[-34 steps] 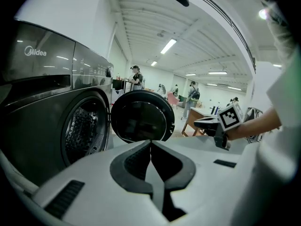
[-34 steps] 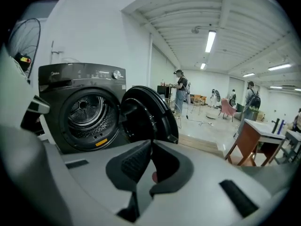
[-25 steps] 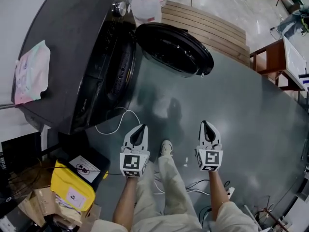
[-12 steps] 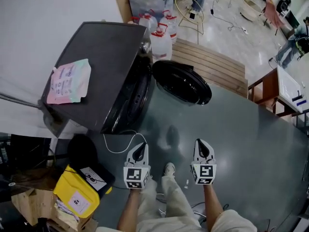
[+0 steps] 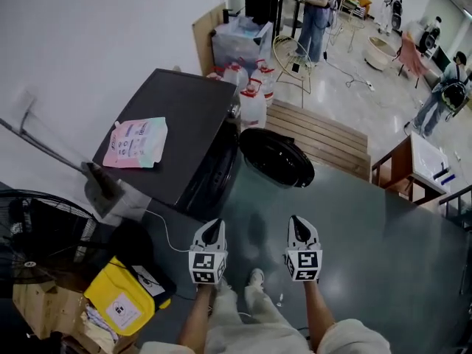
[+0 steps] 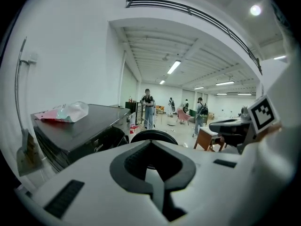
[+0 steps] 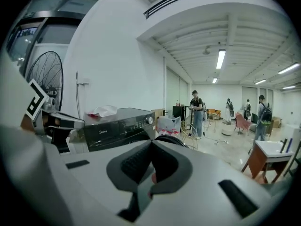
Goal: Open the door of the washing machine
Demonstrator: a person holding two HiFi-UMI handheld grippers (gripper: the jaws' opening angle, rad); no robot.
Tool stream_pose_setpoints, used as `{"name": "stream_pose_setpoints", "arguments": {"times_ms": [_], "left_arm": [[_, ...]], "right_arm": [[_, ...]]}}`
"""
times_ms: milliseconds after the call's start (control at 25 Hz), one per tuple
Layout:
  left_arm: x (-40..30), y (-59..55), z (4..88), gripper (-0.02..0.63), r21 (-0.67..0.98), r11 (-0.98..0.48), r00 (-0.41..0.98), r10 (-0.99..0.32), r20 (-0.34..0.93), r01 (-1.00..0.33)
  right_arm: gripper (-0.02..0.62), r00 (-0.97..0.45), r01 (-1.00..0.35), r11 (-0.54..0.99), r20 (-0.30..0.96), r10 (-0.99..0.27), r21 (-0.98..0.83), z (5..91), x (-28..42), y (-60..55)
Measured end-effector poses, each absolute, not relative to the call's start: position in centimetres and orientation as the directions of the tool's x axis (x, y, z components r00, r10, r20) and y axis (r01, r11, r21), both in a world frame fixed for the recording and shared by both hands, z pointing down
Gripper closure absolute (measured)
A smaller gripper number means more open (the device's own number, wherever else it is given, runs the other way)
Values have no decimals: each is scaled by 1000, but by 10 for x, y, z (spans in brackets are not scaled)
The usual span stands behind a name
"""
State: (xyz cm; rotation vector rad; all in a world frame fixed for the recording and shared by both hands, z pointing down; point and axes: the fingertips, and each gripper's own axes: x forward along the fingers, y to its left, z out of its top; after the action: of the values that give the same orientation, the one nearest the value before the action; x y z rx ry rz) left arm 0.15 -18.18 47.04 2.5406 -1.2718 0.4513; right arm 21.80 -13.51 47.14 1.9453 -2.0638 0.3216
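Observation:
The black front-loading washing machine (image 5: 166, 124) stands against the white wall, and its round door (image 5: 276, 157) hangs wide open to the right of the drum. Both grippers are held side by side over the grey floor, well short of the machine and touching nothing. My left gripper (image 5: 212, 228) is shut and empty, and my right gripper (image 5: 298, 223) is shut and empty too. In the left gripper view the closed jaws (image 6: 150, 147) point towards the door (image 6: 153, 135). The right gripper view shows the closed jaws (image 7: 151, 147) below the control panel of the machine (image 7: 122, 126).
A pink packet (image 5: 136, 142) lies on top of the machine. Water jugs (image 5: 251, 98) and a wooden pallet (image 5: 324, 135) sit behind the door. A yellow bag (image 5: 122, 297) and a fan (image 5: 37, 234) are at the left, a wooden table (image 5: 413, 168) at the right. People stand far back.
Both grippers have risen together, staying shut and empty. The head view has pulled up and back, so the machine and its open door look smaller and farther off.

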Motion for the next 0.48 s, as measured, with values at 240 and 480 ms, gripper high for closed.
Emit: {"name": "stream_pose_setpoints", "arguments": {"times_ms": [240, 480], "left_arm": [[-6, -169, 428, 598, 80, -578, 563, -742, 364, -812], [-13, -163, 395, 598, 54, -583, 565, -754, 335, -811]], "right_arm": [[597, -67, -997, 75, 316, -946, 15, 426, 211, -124], [595, -61, -996, 75, 294, -954, 37, 394, 207, -115]]}}
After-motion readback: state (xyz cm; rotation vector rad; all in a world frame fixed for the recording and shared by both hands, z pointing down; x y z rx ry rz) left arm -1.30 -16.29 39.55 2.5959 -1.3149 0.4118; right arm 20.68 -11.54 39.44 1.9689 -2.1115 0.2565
